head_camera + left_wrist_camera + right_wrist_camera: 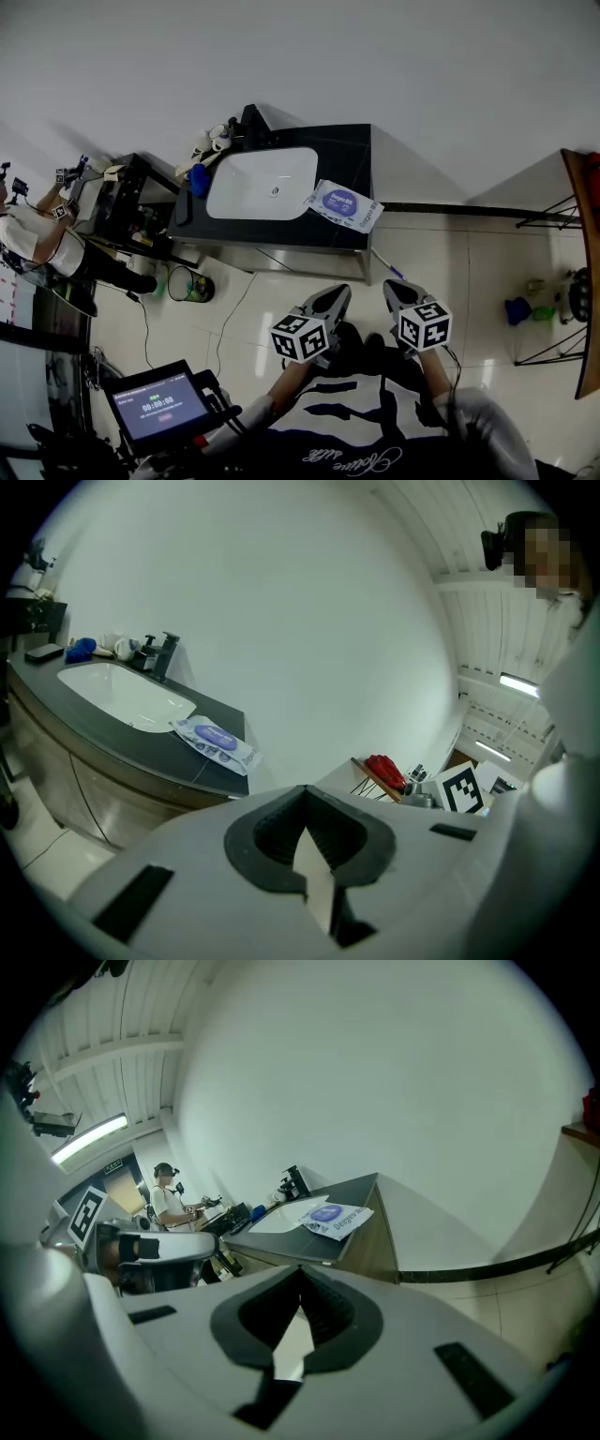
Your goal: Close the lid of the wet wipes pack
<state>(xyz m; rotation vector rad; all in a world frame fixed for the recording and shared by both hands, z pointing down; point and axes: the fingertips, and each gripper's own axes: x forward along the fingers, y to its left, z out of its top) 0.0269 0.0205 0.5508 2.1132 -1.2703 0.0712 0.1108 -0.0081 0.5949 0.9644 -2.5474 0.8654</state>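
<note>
One dark counter (342, 150) against the white wall serves as the reference. A white sink (261, 183) is set into the counter's top and takes up its middle and left part.

Second person (37, 239) stands well left of the counter, at another bench. A small lit screen (159, 405) sits well in front of the counter, to the left, close to the wearer.

Left gripper (336, 295) and right gripper (396, 289) are held side by side near the wearer's chest, well in front of the counter and not touching it. Left gripper view: jaws pressed together at the tips, nothing between them. Right gripper view: same, tips together, nothing pinched.

Wet wipes pack (344, 204) lies flat on the counter, just right of the sink, at the front right corner, with one end overhanging the edge. Purple label faces up. Whether its lid is raised or down cannot be told from any view.

Black tap (251, 122) stands at the counter's back edge behind the sink. A blue item (197, 178) lies at the counter's left end beside the sink.
</note>
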